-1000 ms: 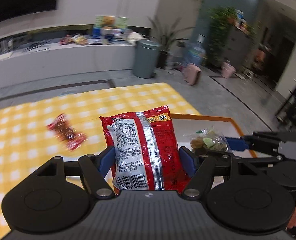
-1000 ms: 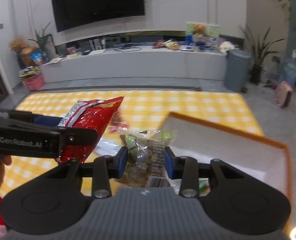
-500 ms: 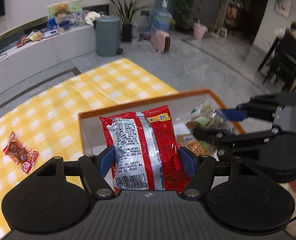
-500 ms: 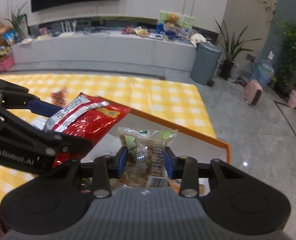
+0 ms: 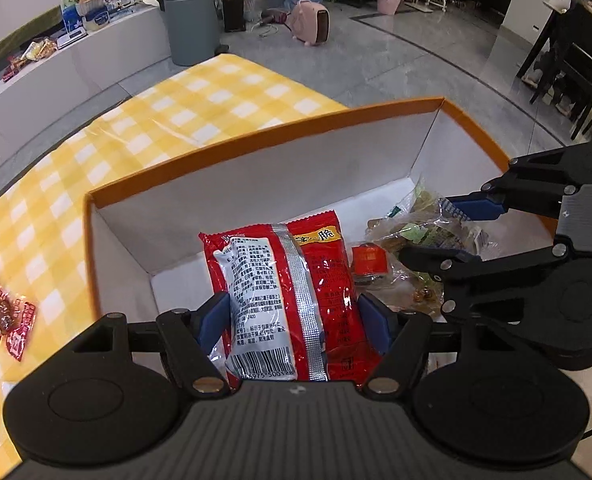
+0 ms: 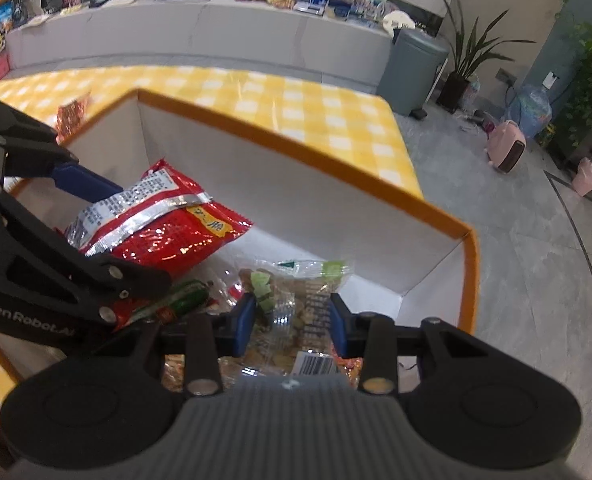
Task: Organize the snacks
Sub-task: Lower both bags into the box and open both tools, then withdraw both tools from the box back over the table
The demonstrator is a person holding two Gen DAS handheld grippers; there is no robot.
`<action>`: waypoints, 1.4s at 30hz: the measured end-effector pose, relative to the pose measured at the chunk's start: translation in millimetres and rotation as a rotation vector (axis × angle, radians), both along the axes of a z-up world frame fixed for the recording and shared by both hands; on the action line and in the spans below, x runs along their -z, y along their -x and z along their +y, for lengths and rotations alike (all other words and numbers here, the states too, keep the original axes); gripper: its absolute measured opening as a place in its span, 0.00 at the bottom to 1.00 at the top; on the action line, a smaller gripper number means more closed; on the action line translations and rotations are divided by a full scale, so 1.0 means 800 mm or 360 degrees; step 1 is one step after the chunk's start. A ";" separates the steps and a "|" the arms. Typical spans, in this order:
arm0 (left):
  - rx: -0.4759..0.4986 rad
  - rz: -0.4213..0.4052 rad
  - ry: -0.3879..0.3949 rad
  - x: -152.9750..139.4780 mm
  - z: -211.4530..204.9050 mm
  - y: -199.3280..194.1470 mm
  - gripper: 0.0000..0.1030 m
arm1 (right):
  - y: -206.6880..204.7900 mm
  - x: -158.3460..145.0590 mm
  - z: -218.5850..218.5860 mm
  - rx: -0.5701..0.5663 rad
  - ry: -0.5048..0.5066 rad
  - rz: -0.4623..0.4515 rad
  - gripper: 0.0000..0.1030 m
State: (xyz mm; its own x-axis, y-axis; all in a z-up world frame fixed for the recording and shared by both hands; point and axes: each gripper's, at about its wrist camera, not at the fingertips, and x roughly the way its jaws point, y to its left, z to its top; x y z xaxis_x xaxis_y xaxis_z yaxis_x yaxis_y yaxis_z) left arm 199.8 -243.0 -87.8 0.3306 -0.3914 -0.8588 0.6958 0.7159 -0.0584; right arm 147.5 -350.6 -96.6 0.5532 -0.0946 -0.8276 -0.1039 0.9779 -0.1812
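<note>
Both packets held over the orange-rimmed box, inside its walls. Left gripper pinches the red snack packet across its width, blue pads pressing both long edges. Right gripper pinches the clear bag of mixed snacks, just beside the red one.

Box floor near the right gripper already carries wrappers; bare floor shows toward the far wall.

Judgement: lower the red packet over the bare patch, release only when it is close to the floor. Stagger the two releases (the linkages sit close). One small red packet lies outside on the yellow checked cloth, not yet collected.
</note>
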 end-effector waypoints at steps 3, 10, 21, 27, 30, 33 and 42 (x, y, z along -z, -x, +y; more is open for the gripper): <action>0.0000 0.0017 -0.0021 0.006 -0.006 -0.003 0.78 | -0.005 0.007 -0.001 0.0004 0.0002 0.0044 0.37; -0.0019 0.0053 -0.0094 0.020 -0.014 -0.010 0.78 | -0.014 0.017 -0.003 -0.0006 0.0031 0.0095 0.37; -0.0016 0.0033 -0.0211 0.017 -0.019 0.001 0.79 | -0.019 0.016 -0.001 -0.0012 0.0048 0.0166 0.43; -0.0009 -0.0054 -0.0234 -0.002 -0.016 0.013 0.82 | -0.013 0.005 0.000 0.0000 0.0084 0.0139 0.59; -0.0026 -0.0110 -0.0229 -0.019 -0.013 0.018 0.82 | -0.009 -0.004 -0.003 0.0023 0.0069 0.0123 0.68; -0.0048 -0.0095 -0.0158 -0.036 -0.005 0.018 0.82 | -0.003 -0.014 -0.003 0.0035 0.0046 0.0102 0.77; -0.0072 -0.0200 -0.0064 -0.075 0.023 0.035 0.82 | 0.026 -0.050 0.019 0.0014 0.0051 -0.0045 0.81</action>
State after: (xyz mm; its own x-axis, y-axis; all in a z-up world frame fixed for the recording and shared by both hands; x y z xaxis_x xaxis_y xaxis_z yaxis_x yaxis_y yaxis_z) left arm 171.8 -224.9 -27.4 0.4533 -0.3398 -0.8241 0.6625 0.7469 0.0565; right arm 126.4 -335.5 -56.5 0.5751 -0.1256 -0.8083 -0.0898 0.9725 -0.2150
